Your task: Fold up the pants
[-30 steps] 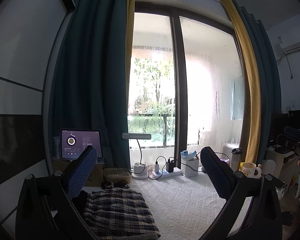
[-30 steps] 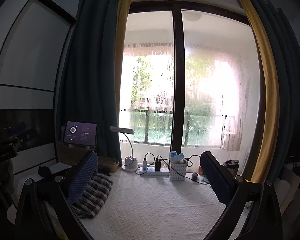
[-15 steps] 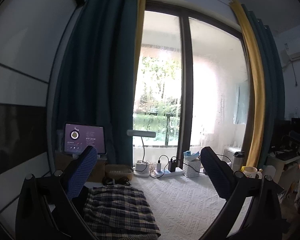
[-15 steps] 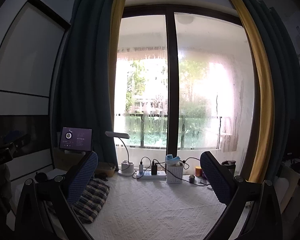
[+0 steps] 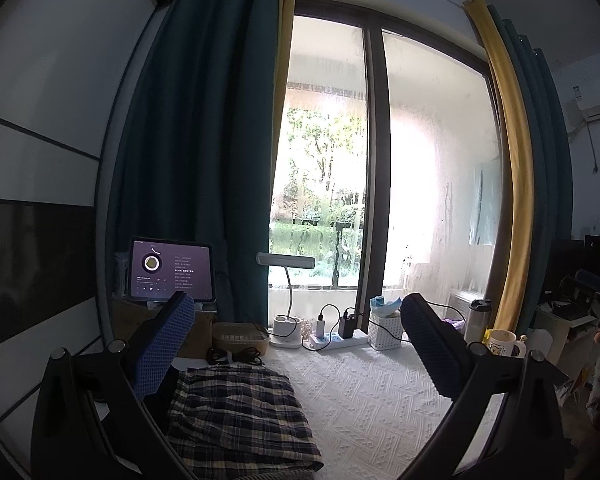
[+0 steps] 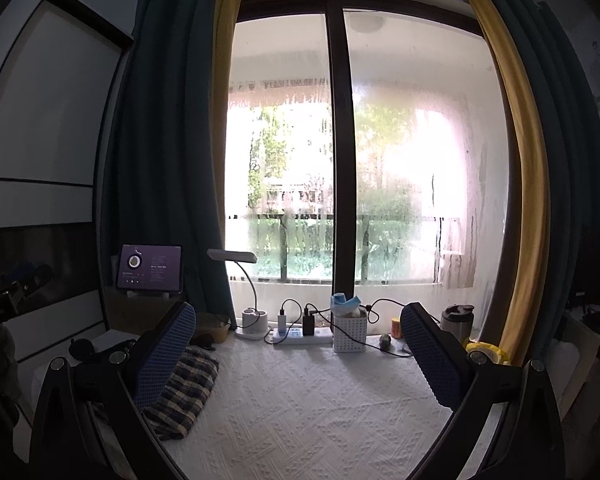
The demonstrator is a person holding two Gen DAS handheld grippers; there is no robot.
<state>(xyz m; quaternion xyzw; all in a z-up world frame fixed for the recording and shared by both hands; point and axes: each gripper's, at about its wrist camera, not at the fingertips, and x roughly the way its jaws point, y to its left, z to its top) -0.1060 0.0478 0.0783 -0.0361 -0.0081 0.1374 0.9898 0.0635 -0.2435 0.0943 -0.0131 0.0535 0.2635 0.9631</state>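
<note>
The plaid pants (image 5: pixel 240 416) lie folded in a flat stack on the white textured tablecloth (image 5: pixel 364 396), at the lower left of the left wrist view. They also show in the right wrist view (image 6: pixel 188 390) at the table's left side. My left gripper (image 5: pixel 296 316) is open and empty, held above the table with the pants below its left finger. My right gripper (image 6: pixel 298 324) is open and empty, held above the table to the right of the pants.
Along the table's far edge stand a tablet (image 5: pixel 171 270) on a box, a woven tray (image 5: pixel 240 336), a white desk lamp (image 5: pixel 286 300), a power strip (image 5: pixel 336 338), a white basket (image 5: pixel 385 330), a tumbler (image 5: pixel 478 318) and a mug (image 5: pixel 502 342). Window and curtains stand behind.
Both grippers have tilted and shifted slightly, so the window and desk objects sit a little differently in view. The pants have not moved. Both grippers stay open.
</note>
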